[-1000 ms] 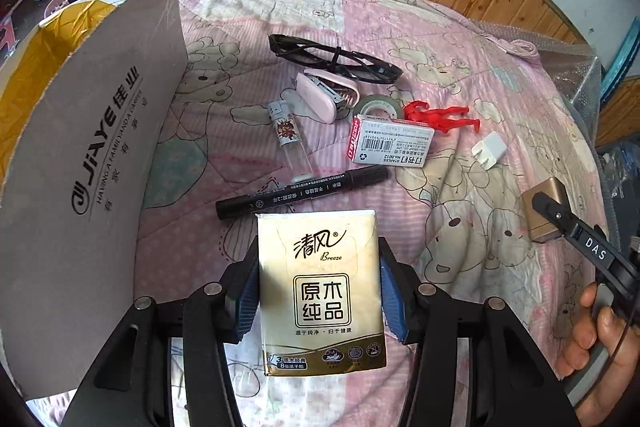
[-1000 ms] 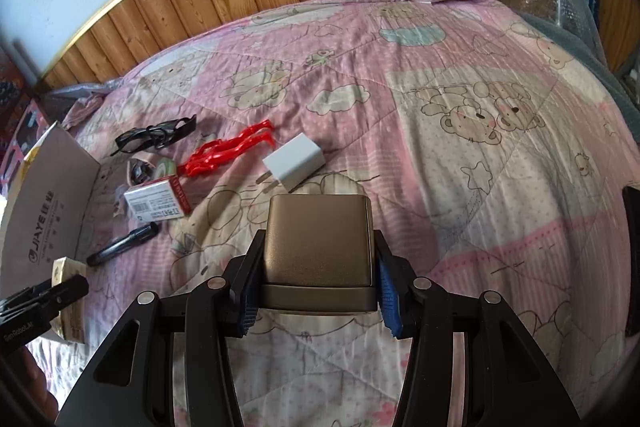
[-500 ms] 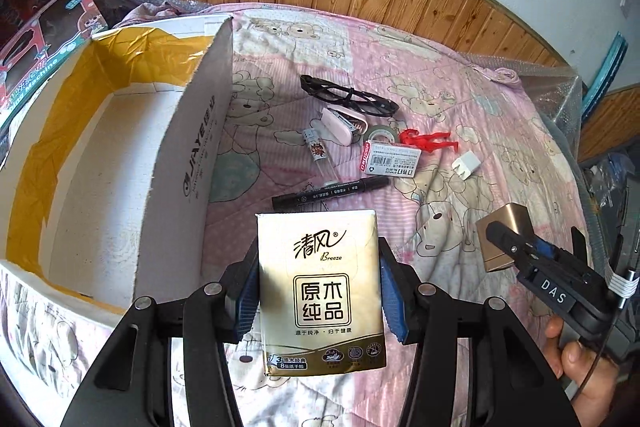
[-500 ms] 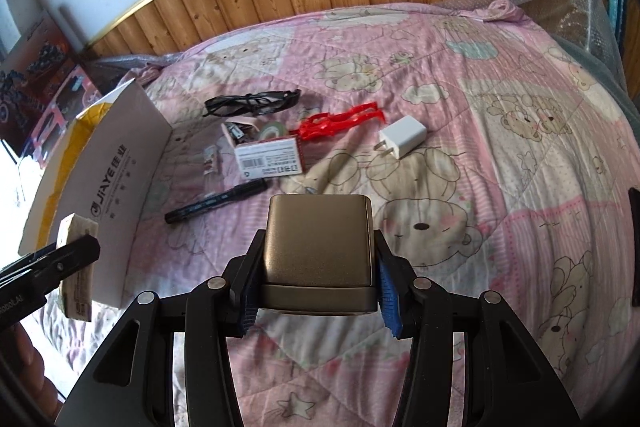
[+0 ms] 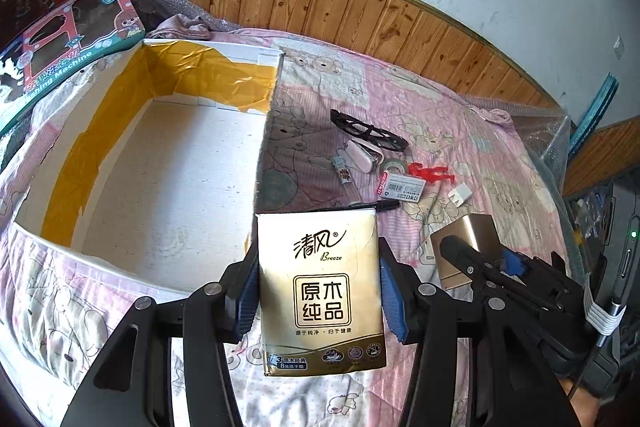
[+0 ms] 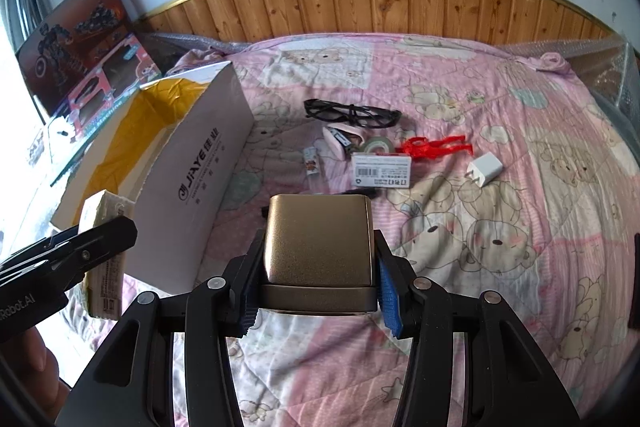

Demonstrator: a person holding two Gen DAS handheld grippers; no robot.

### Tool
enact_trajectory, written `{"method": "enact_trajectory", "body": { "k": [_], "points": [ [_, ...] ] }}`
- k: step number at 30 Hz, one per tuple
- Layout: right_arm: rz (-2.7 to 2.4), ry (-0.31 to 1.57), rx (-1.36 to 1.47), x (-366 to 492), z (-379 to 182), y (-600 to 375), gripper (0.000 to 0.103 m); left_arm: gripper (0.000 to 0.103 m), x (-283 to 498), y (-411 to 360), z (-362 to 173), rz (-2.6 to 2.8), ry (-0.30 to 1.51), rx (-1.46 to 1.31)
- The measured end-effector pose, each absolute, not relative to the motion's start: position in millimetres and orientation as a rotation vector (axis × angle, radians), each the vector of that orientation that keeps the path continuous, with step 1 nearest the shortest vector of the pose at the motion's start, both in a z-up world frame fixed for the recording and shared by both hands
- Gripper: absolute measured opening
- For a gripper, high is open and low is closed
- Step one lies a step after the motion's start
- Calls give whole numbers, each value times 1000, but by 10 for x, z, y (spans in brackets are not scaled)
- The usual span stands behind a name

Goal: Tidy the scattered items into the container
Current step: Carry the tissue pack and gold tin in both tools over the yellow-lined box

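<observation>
Open box (image 5: 168,163), upright flap (image 6: 200,187) alongside

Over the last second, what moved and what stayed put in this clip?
Both hand-held grippers rose and swung left toward the cardboard box, whose open inside now shows. The left hand-held gripper stays shut on the tissue pack, the right hand-held gripper on the gold box. Glasses, red clip, charger and marker lie unmoved on the quilt.

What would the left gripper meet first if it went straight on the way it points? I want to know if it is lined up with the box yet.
Likely the box's right wall: the left gripper, shut on the tissue pack, points along that edge, with the black marker just right of it. Depth is unclear.
</observation>
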State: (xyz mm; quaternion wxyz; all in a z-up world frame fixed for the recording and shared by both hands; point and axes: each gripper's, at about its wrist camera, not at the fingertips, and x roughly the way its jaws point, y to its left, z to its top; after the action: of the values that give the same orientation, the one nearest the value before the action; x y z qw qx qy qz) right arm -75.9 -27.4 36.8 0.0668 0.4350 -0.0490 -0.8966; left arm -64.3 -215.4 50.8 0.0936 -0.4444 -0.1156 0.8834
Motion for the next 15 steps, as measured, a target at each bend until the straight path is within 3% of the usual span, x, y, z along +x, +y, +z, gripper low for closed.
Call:
{"method": "enact_trajectory", "body": {
  "k": [15],
  "points": [
    [-2633,-62,1229,-811,623,-1060,51,53,-520,-2862,655,2678,-477,-1254]
  ]
}}
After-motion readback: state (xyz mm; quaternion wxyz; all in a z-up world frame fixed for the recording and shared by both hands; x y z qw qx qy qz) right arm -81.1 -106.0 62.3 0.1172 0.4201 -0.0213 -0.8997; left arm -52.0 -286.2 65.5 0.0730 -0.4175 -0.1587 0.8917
